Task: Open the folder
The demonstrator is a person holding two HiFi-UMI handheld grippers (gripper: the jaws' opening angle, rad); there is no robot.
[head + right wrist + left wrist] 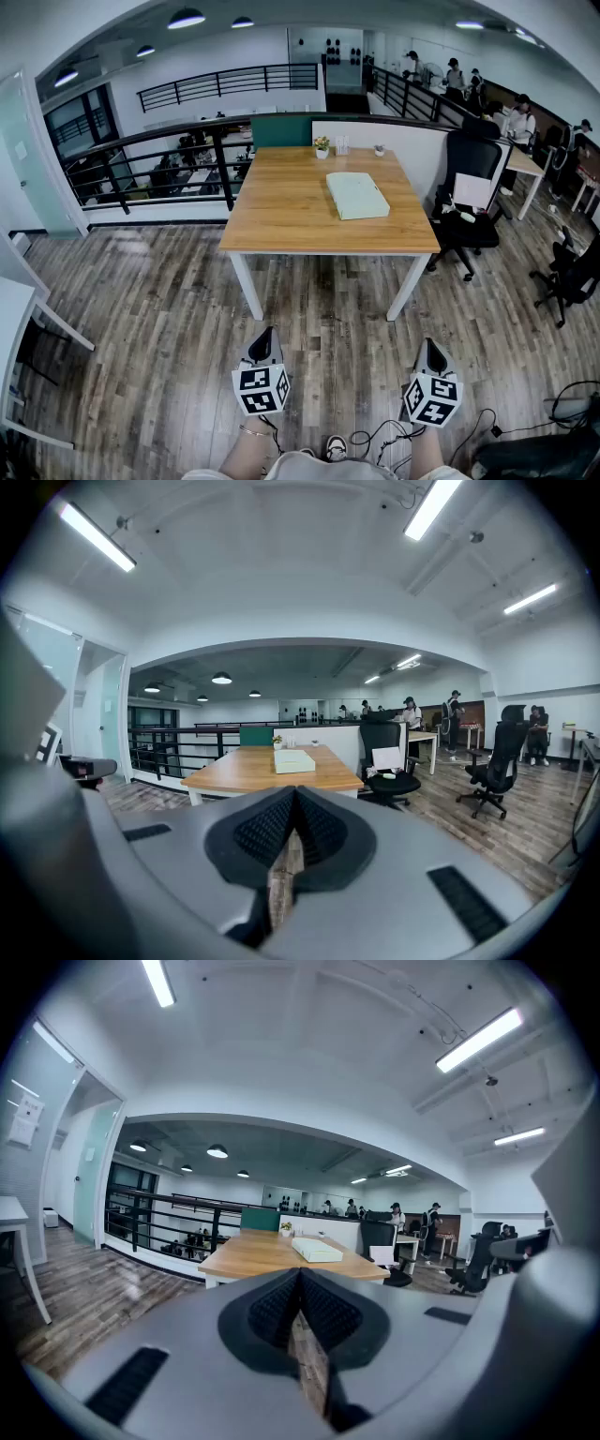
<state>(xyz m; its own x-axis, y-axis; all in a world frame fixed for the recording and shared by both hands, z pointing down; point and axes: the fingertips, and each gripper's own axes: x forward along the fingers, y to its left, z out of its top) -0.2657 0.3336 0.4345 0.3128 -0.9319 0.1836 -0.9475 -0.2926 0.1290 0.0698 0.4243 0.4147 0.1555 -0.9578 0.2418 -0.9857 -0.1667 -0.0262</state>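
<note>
A pale green folder (357, 195) lies closed and flat on the right half of a wooden table (281, 211); the same folder (317, 1251) shows far off in the left gripper view, and the folder (294, 759) in the right gripper view. My left gripper (265, 335) hovers over the floor well in front of the table, jaws pressed together with nothing between them. My right gripper (432, 345) hangs beside it at the same distance, also shut and empty. Both point toward the table.
A small potted plant (322, 146) and a cup (342, 145) stand at the table's far edge. A black office chair (472, 192) sits right of the table, another chair (569, 274) further right. Railings (169, 159) run behind. Cables (384, 436) lie on the floor near my feet. People sit at desks in the back right.
</note>
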